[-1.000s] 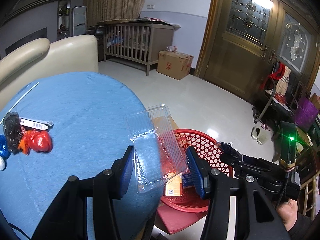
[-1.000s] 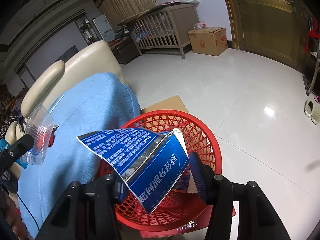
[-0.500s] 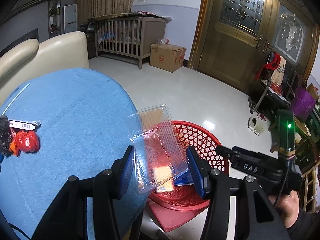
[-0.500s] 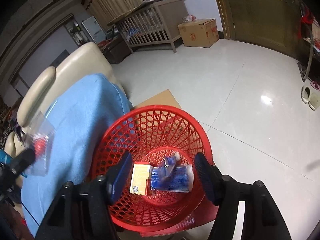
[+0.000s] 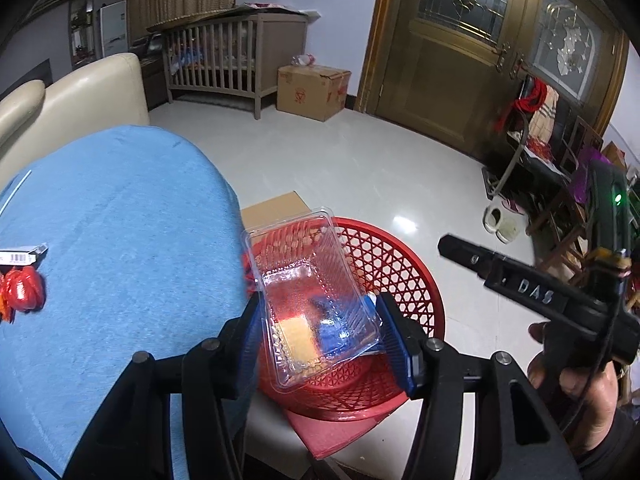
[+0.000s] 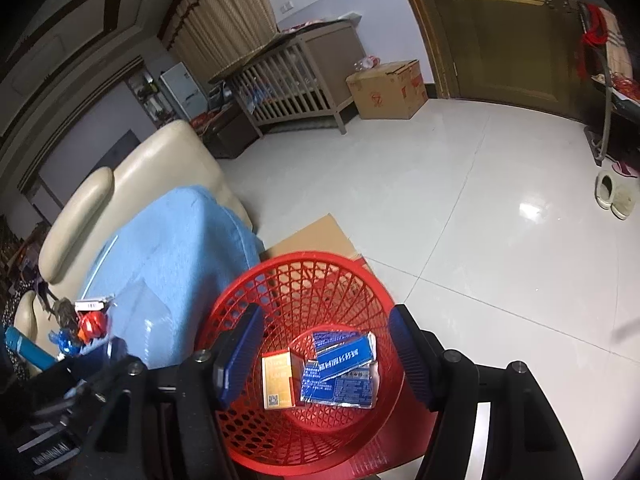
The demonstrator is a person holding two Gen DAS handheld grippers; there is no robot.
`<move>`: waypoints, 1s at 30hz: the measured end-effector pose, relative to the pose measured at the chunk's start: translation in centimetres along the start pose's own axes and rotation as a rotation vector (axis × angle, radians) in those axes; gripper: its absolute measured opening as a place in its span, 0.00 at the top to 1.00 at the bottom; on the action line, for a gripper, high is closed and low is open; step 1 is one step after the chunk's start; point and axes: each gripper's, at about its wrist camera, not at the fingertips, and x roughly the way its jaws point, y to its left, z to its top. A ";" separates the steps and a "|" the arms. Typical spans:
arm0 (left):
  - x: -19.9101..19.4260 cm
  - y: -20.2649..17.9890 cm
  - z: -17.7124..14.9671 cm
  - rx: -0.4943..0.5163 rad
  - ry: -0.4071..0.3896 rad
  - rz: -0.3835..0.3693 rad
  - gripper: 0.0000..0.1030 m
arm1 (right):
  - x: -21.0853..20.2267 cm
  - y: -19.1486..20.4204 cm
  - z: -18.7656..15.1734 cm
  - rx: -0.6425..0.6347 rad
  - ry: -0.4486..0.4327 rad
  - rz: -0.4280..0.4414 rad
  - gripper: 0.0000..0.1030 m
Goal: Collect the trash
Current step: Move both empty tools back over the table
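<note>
A clear plastic tray [image 5: 308,280] sits tilted between the blue pads of my left gripper [image 5: 320,320], above the near-left side of the red mesh basket [image 5: 400,248]. The jaws are opening, and the tray still spans the gap between both pads. My right gripper [image 6: 324,332] hangs open and empty over the basket [image 6: 280,264]. At the basket's bottom lie a blue foil package [image 6: 344,360] and a small orange box [image 6: 278,376]. A red wrapper [image 5: 22,288] and a white barcode strip [image 5: 24,254] lie on the blue-covered table [image 5: 120,220].
The basket stands on the floor beside the table, on flattened cardboard [image 6: 312,236]. A cream sofa [image 6: 160,160] backs the table. A person's hand [image 5: 580,380] holds the right gripper's handle. Further off are a wooden crib [image 5: 232,52], a cardboard box [image 5: 312,92] and slippers [image 6: 616,196].
My right gripper opened and the blue foil package fell into the basket. My left gripper carried the clear tray from the table's edge to over the basket.
</note>
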 end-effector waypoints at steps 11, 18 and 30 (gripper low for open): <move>2.0 -0.5 0.1 0.001 0.065 -0.011 0.25 | -0.5 -0.8 0.4 0.026 -0.016 -0.002 0.33; 0.6 2.1 0.1 -0.076 0.035 0.007 0.25 | -0.2 0.2 0.2 0.010 -0.006 0.007 0.33; -3.7 10.4 -2.1 -0.261 -0.030 0.119 0.25 | 1.9 5.1 -0.5 -0.086 0.057 0.066 0.34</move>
